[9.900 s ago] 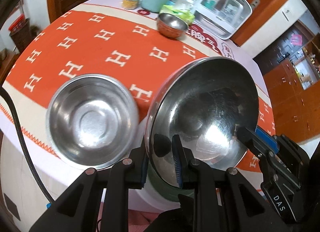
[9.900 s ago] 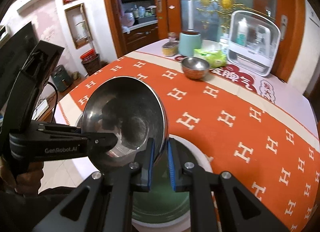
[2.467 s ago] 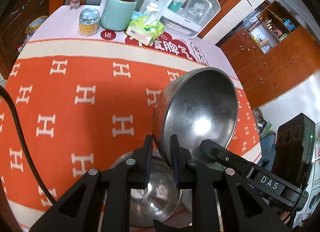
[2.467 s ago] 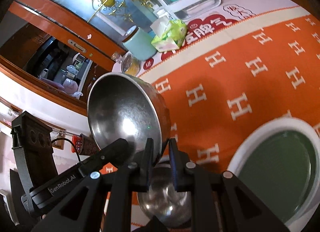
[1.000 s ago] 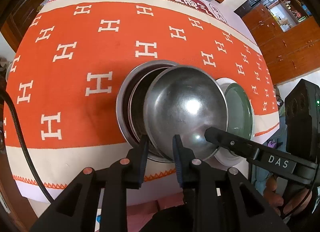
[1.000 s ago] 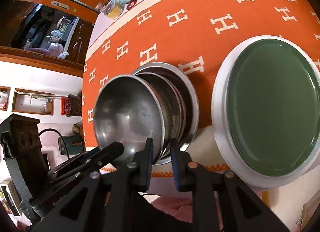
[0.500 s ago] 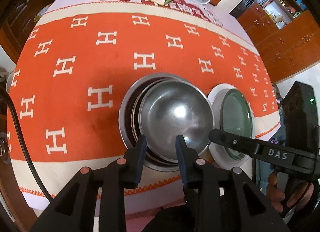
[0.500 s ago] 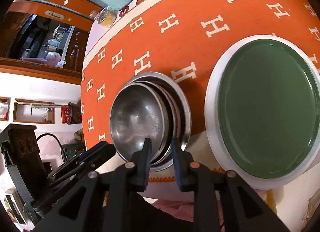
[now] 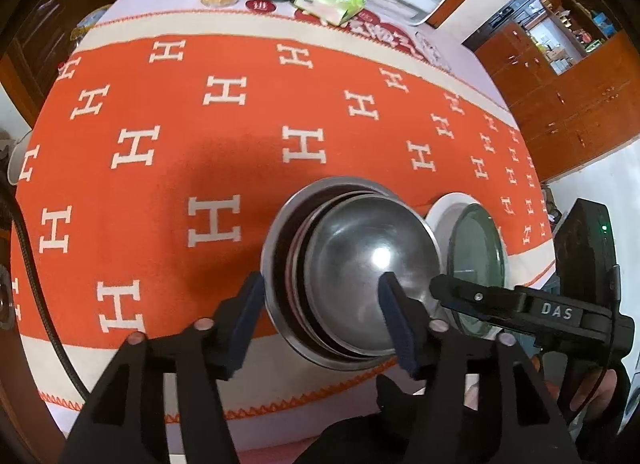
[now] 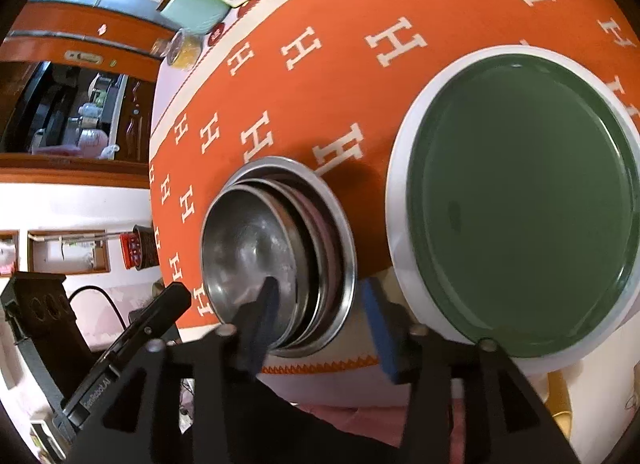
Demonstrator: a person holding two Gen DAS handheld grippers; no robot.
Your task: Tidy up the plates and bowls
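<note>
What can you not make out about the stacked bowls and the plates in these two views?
- Bowl count: in both views the top bowl hides the bowls under it; only rims show.
- Near rim of the stack: left view, the left gripper's fingers cover it.
- Green plate: left view, the right gripper crosses it.
- White plate: right view, the green plate covers all but its rim.

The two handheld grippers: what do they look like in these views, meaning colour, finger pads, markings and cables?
Both are matte black with angular two-finger frames and round pale rivets. The left gripper has dark navy ribbed pads and a black cable trailing beside it; its body reads "GenRobot.AI" in the right wrist view. The right gripper has brighter blue pads; its body is marked "DAS" with a small green light.
</note>
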